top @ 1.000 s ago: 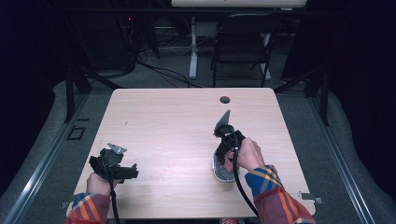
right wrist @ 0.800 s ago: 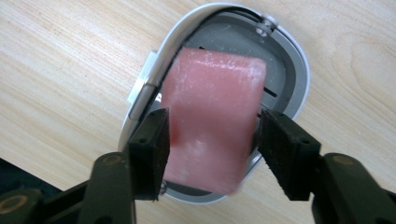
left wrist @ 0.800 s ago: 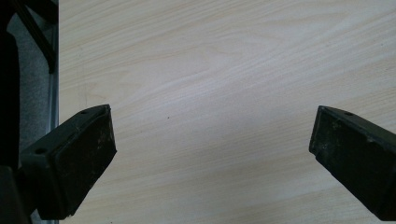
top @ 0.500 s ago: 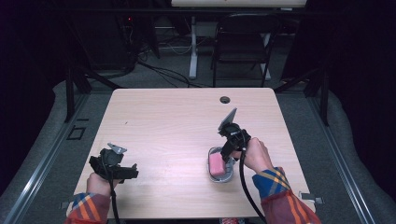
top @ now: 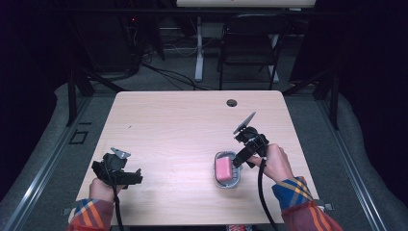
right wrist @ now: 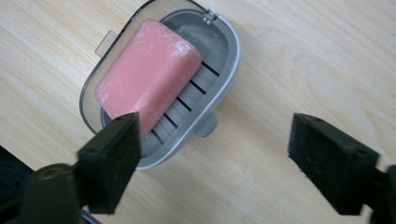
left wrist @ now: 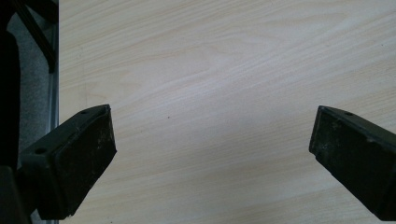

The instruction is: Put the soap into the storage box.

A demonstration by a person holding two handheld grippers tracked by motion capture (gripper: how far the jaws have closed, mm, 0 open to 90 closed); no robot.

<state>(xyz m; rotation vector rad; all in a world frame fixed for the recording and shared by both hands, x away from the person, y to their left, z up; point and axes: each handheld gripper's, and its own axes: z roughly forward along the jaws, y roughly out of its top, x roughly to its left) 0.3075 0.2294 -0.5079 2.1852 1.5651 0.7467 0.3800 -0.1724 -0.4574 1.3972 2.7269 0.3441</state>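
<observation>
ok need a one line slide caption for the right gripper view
Right gripper, jaws open, above a pink soap bar lying in a grey slatted soap dish on the wooden table.

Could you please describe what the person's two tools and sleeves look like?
Both tools, left and right, are black with blocky black jaws. Each carries a grey three-cornered plate on top and trails a black cable. The sleeves are plaid in orange, red, blue and yellow.
</observation>
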